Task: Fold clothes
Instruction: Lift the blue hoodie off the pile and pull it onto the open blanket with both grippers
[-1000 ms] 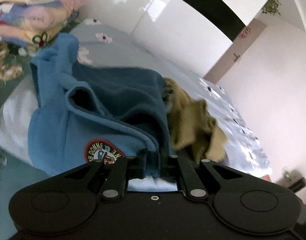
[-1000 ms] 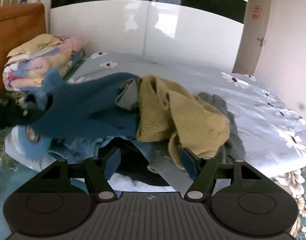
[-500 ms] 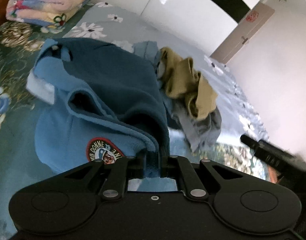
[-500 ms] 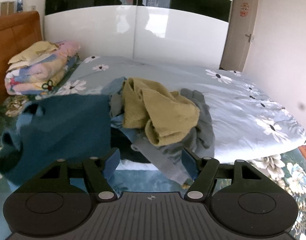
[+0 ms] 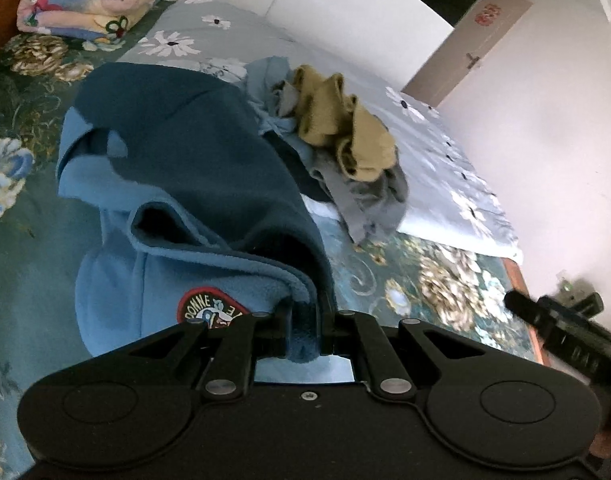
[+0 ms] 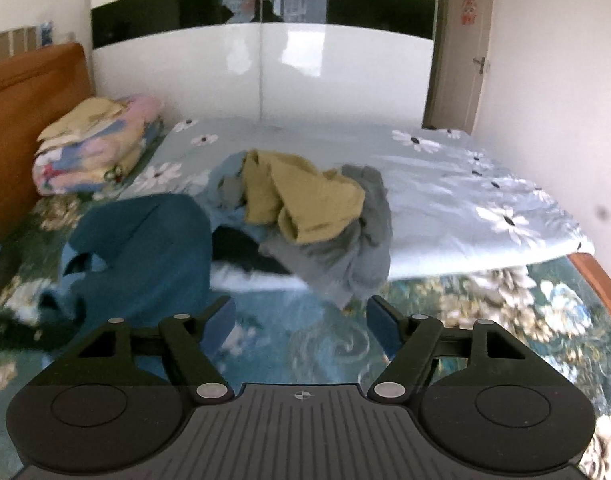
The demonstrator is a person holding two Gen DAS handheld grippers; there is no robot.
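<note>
Left fingers (image 5: 283,330): clenched on a bunched edge of the blue fleece at the bottom centre of the left wrist view; the left gripper (image 5: 305,332) has its jaws pressed tight on the cloth.
Right fingers (image 6: 221,318): released and opening, with nothing between them; the right gripper (image 6: 301,320) sits at the bottom centre of the right wrist view, over the dark flowered bedspread.
Blue fleece (image 5: 193,184): two-tone, darker above and lighter below, with a round red-edged badge (image 5: 211,310) near the gripped edge; it fills the centre left of the left wrist view and runs up from the grip. In the right wrist view it appears blurred at centre left (image 6: 145,248).
Pile of clothes (image 6: 317,220): a mustard knit (image 5: 341,136) on top of grey and pale blue garments, at the centre of the right wrist view, just beside the fleece, resting on the bed.
Bed: a pale sheet with white daisies (image 6: 465,200) covers the far and right part; a dark flowered bedspread (image 6: 465,320) shows along the lower part.
Folded bedding (image 6: 89,148): a stack in pink, yellow and blue at the upper left, against the wooden headboard (image 6: 29,92).
Background: glossy white wardrobe (image 6: 265,64) with a black band; a door (image 6: 461,48) at upper right.
</note>
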